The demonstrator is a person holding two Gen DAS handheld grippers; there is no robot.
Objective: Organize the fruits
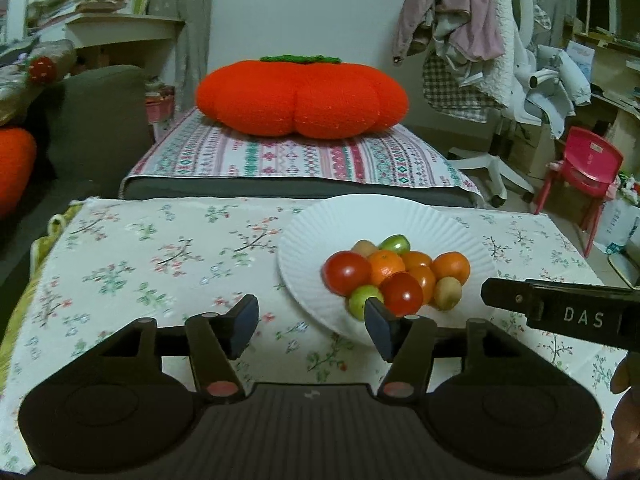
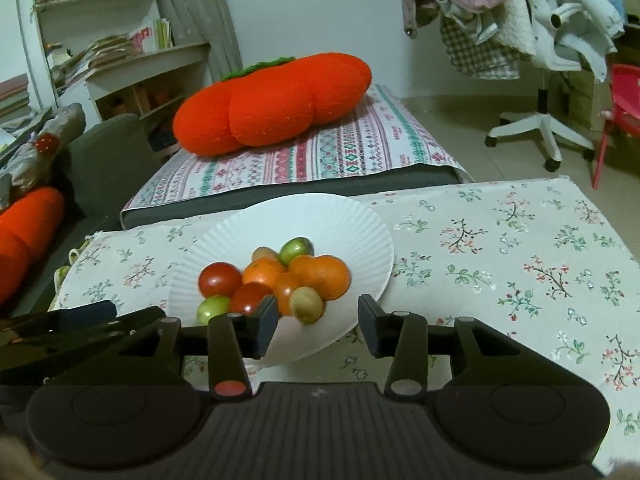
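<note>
A white paper plate (image 1: 320, 240) on the floral tablecloth holds a pile of small fruits: red tomatoes (image 1: 347, 272), orange mandarins (image 1: 451, 267), green fruits (image 1: 395, 243) and tan ones (image 1: 448, 292). My left gripper (image 1: 312, 326) is open and empty, its right finger at the plate's near edge. In the right wrist view the plate (image 2: 320, 220) and fruit pile (image 2: 316, 276) lie just ahead. My right gripper (image 2: 318, 326) is open and empty over the plate's near rim. The right gripper's body also shows in the left wrist view (image 1: 560, 304).
The floral tablecloth (image 1: 160, 256) covers the table. Behind it stands a bench with a patterned cover (image 1: 296, 156) and a big orange pumpkin cushion (image 1: 302, 96). A red child's chair (image 1: 584, 172) and a white office chair with clothes (image 1: 500, 80) stand at the right.
</note>
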